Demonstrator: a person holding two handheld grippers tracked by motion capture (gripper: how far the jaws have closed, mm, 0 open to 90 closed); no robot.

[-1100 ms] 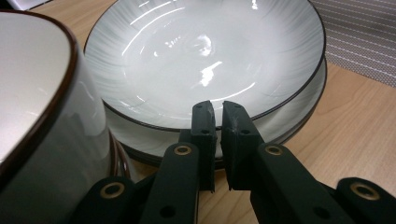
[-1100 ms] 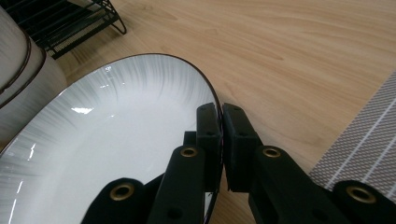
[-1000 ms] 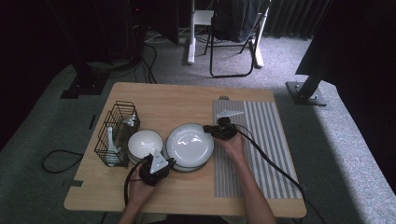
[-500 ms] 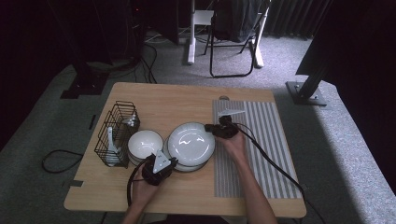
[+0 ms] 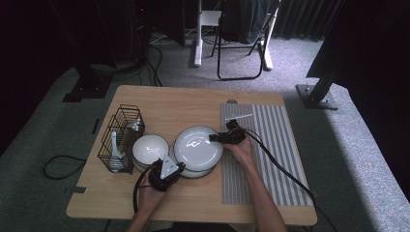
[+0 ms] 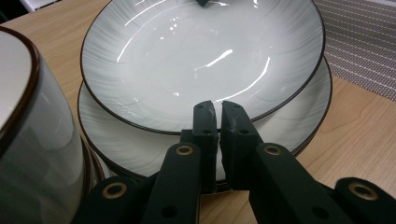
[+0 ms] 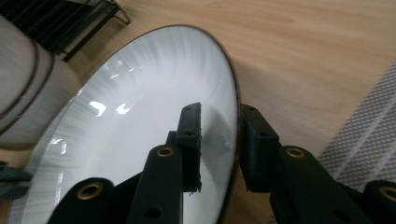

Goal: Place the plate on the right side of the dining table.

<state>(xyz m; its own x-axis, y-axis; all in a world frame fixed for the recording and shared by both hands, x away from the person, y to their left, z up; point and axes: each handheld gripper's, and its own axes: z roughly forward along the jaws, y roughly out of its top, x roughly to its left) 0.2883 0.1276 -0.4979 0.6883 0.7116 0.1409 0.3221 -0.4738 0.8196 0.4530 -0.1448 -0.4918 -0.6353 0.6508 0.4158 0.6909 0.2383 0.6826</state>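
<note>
A white plate with a dark rim [image 5: 196, 145] [image 6: 201, 56] [image 7: 140, 140] lies on top of a stack of like plates [image 5: 193, 173] [image 6: 289, 116] at mid table. My right gripper [image 5: 213, 138] [image 7: 219, 116] straddles the top plate's right rim, one jaw inside the dish and one outside. Its jaws have just been opening, and a gap shows beside the rim. My left gripper [image 5: 176, 163] [image 6: 218, 109] is shut at the stack's near edge, its tips over a lower plate's rim and against the top plate, with nothing seen between them.
A white bowl [image 5: 149, 149] [image 6: 28, 140] stands just left of the stack. A black wire basket [image 5: 121, 135] [image 7: 70, 23] holding white utensils is farther left. A grey striped mat [image 5: 270, 145] [image 6: 364, 46] covers the table's right part. A chair [image 5: 241, 34] stands beyond the table.
</note>
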